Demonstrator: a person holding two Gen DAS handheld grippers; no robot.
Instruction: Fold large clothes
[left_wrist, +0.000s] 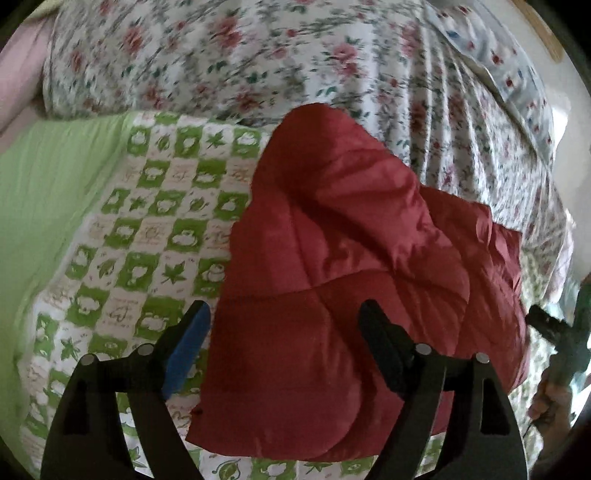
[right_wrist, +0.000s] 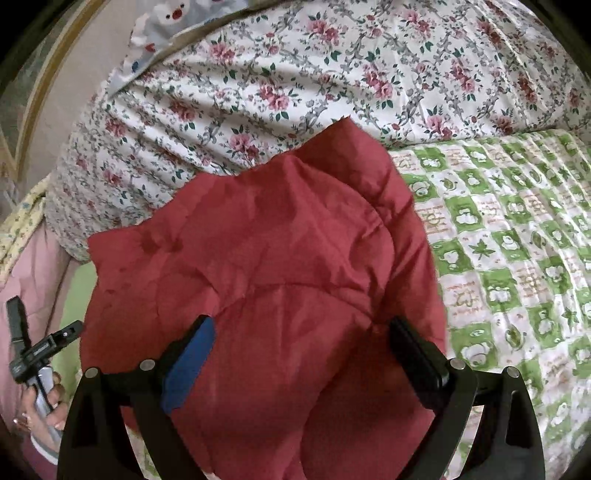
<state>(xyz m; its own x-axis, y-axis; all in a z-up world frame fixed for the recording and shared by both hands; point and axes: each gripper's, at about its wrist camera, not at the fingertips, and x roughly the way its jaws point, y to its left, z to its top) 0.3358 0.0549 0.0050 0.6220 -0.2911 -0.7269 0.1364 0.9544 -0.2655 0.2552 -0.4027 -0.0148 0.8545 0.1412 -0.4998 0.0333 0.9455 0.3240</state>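
Garment: red quilted jacket (left_wrist: 332, 258) (right_wrist: 266, 280), lying on the bed, partly on the green-checked quilt (left_wrist: 155, 229) (right_wrist: 509, 251) and reaching up to the floral duvet (left_wrist: 258, 66) (right_wrist: 332, 74).
Long axis: runs from the near edge of the quilt away toward the floral duvet; the far end narrows to a rounded flap, and the near end is cut off by the frame in the right wrist view.
Material and shape: smooth, slightly shiny padded cloth with stitched seams and puffy panels; an upper layer lies bunched and creased over a flatter lower one.
Bedding: the quilt is printed in green and white squares with leaves and small figures; the duvet bears pink roses on white and is rumpled.
Left tongs (left_wrist: 284, 343): apart, over the jacket's near left edge, nothing clamped; one blue pad, one black.
Right tongs (right_wrist: 306, 354): apart, astride the jacket's near part; whether the pads touch the cloth cannot be told.
Hard to make out: which part is sleeve or hood; the left view is blurred.
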